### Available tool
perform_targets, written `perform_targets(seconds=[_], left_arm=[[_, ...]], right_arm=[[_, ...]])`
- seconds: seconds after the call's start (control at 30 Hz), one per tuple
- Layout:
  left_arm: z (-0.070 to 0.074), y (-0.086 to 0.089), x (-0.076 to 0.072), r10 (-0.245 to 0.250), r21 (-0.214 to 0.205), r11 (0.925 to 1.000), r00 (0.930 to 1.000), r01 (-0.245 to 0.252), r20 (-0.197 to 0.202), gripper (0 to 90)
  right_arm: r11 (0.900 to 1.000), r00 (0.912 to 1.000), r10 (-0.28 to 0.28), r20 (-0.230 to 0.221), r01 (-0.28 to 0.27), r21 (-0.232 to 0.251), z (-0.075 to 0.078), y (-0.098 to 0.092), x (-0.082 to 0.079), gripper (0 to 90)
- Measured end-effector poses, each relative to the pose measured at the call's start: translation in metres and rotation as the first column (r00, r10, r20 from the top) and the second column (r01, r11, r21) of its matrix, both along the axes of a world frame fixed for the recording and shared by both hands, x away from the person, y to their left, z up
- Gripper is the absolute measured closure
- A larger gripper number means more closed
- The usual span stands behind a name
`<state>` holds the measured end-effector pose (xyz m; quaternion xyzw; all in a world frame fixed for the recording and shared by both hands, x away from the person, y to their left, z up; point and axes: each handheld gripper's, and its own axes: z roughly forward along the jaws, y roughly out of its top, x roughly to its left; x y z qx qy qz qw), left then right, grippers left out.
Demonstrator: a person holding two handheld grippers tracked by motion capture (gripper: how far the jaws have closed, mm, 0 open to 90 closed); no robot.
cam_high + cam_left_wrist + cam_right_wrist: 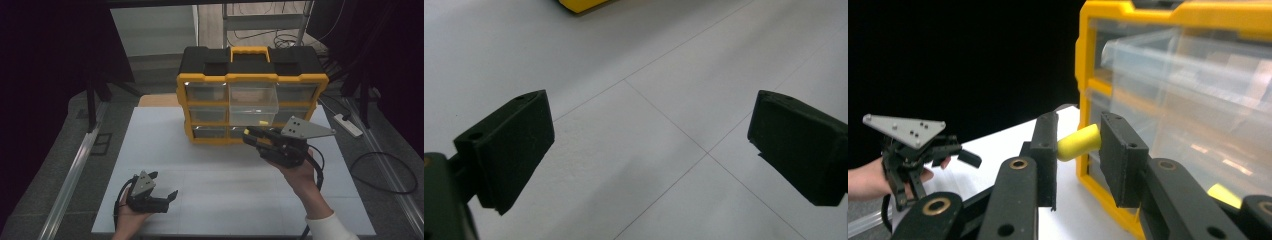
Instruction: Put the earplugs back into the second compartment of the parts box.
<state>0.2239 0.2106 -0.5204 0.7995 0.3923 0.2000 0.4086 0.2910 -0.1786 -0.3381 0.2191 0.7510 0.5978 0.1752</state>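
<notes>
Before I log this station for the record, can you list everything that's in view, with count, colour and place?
Drawer cabinet: one, yellow frame with black top and yellow handle, at the far edge of the table.
Pulled-out drawer: one, clear, top middle of the cabinet, with a small yellow piece inside.
Yellow foam piece: one, yellow, pinched in the right gripper beside the cabinet's front.
Table: one, white.
Power strip: one, white, on the floor at the right.
Cable loop: one, black, on the floor at the right.
Left gripper: one, black, jaws wide apart, low over the table's near left.
Right gripper: one, black, raised in front of the cabinet.
</notes>
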Motion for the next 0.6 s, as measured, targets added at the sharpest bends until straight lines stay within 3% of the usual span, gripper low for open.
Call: perform_targets(seconds=[0.4, 0.6], left_arm=[[0.0, -0.001, 0.001, -0.005, 0.001, 1.0, 1.0, 0.005, -0.001, 4.8], [0.0, -0.001, 0.002, -0.007, 0.002, 1.0, 1.0, 0.007, -0.001, 4.7]], right_arm=[[0.9995, 0.9988, -0.029, 0.038, 0.029, -0.012, 0.035, 0.001, 0.014, 69.6], [0.9968, 0.9954, -0.077, 0.058, 0.078, -0.018, 0.054, -0.001, 0.028, 69.6]])
